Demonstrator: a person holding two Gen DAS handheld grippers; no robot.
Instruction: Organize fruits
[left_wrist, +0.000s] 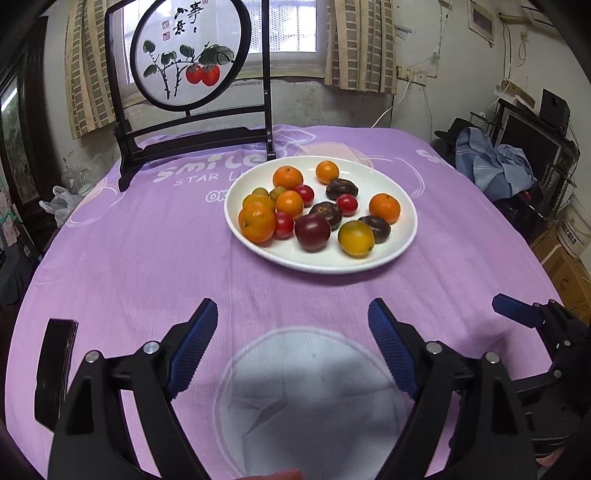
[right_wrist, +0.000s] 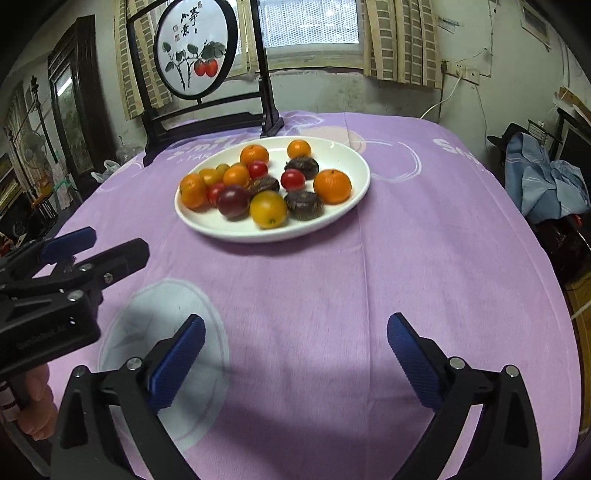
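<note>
A white oval plate (left_wrist: 395, 254) (right_wrist: 207, 221) stands on the purple tablecloth, holding several fruits: orange tangerines (left_wrist: 256, 222) (right_wrist: 332, 186), red cherry tomatoes (left_wrist: 283, 225) (right_wrist: 293, 180), dark wrinkled passion fruits (left_wrist: 341, 188) (right_wrist: 303, 205), a dark purple tomato (left_wrist: 312, 232) (right_wrist: 233, 202) and a yellow one (left_wrist: 355, 238) (right_wrist: 268, 209). My left gripper (left_wrist: 293, 314) hovers over the cloth short of the plate, open, nothing between its blue pads. My right gripper (right_wrist: 295, 328) is open too and empty, well short of the plate. Each gripper shows at the edge of the other's view.
A dark wooden stand with a round painted screen (left_wrist: 184, 55) (right_wrist: 194, 48) rises behind the plate. A dark flat object (left_wrist: 55, 373) lies near the table's left edge. Bundled blue cloth (left_wrist: 491, 158) (right_wrist: 543, 181) sits off the table at right. A hand (right_wrist: 37, 410) holds the left gripper.
</note>
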